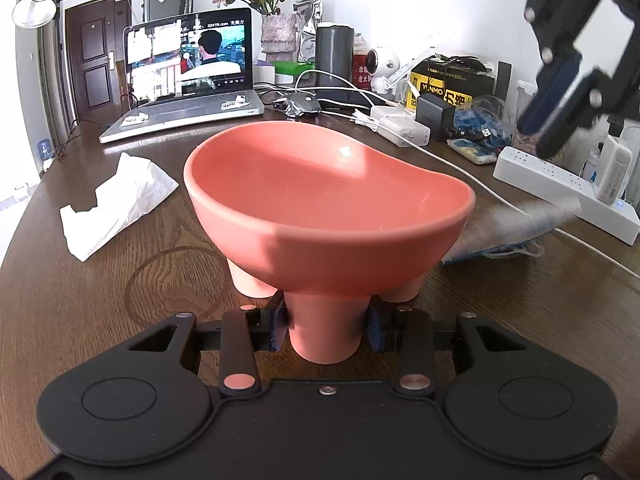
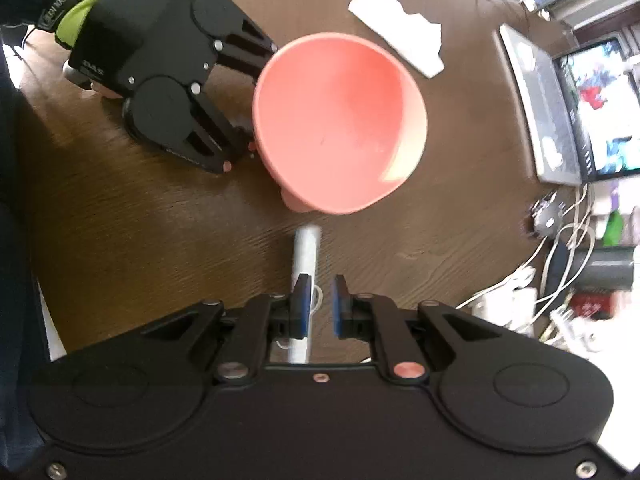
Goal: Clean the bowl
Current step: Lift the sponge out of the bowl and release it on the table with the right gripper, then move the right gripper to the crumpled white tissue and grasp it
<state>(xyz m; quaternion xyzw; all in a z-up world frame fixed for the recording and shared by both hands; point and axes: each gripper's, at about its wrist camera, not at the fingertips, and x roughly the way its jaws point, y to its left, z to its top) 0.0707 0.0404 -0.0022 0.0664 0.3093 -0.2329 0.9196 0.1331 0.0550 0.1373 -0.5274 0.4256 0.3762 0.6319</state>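
While clamped by one stubby leg between the closed jaws of the left hand-held gripper [image 1: 326,328], tilted just ahead of it, open side up: pink bowl [image 1: 328,200]. Judged step: bowl steadied for wiping, wipe not under way. Right hand-held gripper [image 2: 320,304] poised above and to the right of the bowl, pointing steeply down, jaws narrow; pale blurred roll [image 2: 306,256], seemingly cloth, against one pad, grip on it uncertain. Next move, by judgement: wiper carried over the rim and pressed round the inner wall, left clamp kept firm against the push. Dark wood-grain worktop [image 1: 120,300]; crumpled white tissue [image 1: 116,204] left of the left hand-held gripper, open laptop [image 1: 188,76] beyond, power strip [image 1: 560,196] and cables far right.
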